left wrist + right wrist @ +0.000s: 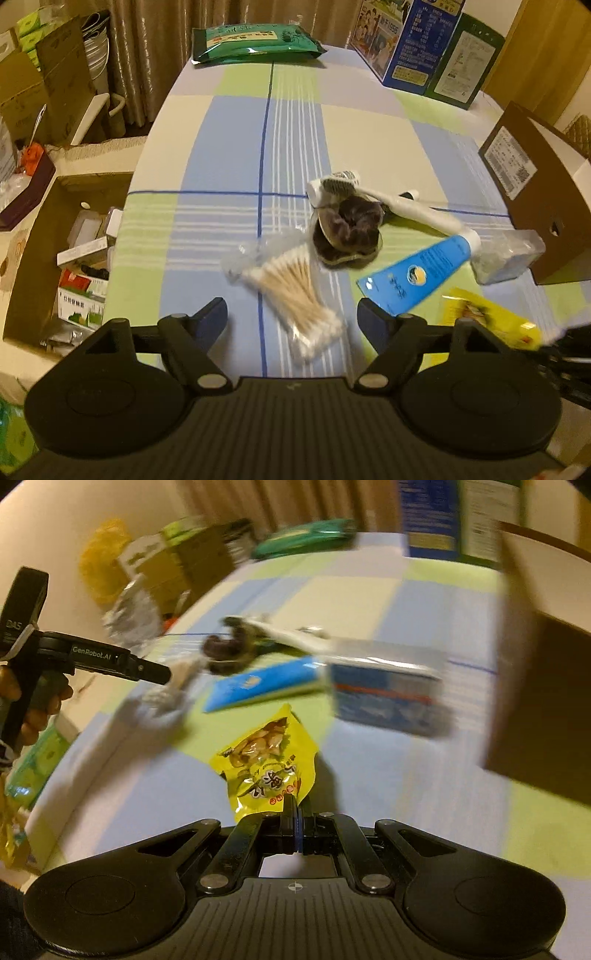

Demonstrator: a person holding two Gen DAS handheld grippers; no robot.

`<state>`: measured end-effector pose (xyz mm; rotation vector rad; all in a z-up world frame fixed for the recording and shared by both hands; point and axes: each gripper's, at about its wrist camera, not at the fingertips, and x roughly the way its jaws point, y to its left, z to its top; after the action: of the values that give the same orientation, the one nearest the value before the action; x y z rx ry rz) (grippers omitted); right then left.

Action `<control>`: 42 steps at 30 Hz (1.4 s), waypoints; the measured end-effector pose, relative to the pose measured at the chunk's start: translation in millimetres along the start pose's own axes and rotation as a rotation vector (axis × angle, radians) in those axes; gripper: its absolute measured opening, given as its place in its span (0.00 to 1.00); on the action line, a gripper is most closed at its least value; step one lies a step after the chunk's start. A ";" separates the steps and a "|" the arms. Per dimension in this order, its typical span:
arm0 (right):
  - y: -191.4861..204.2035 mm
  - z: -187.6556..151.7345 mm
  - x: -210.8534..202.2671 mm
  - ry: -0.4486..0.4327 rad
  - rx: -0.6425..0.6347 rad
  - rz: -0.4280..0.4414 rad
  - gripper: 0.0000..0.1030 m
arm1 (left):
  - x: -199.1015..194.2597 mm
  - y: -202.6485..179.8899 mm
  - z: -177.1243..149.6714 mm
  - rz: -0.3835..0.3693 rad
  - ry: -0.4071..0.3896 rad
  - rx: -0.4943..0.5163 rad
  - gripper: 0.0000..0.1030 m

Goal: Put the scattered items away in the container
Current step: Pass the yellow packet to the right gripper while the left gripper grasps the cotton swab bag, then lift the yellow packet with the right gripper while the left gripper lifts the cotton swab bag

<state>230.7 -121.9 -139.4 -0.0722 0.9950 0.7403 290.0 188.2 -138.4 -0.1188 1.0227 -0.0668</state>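
Nearest my right gripper [294, 808], its jaws are pinched tight on the bottom edge of the yellow snack packet [267, 758], which sticks out ahead of them over the checked table [388, 760]. My left gripper [291, 314] hangs with its jaws standing well apart and nothing between them; the bag of cotton swabs [295, 291] lies on the table just ahead of the gap. Past the swabs sits a dark scrunchie [349, 229], with a blue tube [417, 269] to its right and a white brush [336, 182] behind it. A clear box [513, 258] lies beside the tube, just in front of the brown carton [543, 206] at the table's right edge. At the far end lie a green pack [255, 42] and tall printed boxes [417, 40]. The right view is blurred.
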 end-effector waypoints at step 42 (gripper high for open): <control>6.9 -8.3 -9.5 0.097 -0.178 -0.193 0.50 | -2.9 -37.9 -48.1 0.047 0.061 0.082 0.44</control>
<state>217.5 -124.8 -134.8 -0.3567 0.9972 0.6508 247.4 147.7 -155.8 -0.0185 1.0814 -0.0697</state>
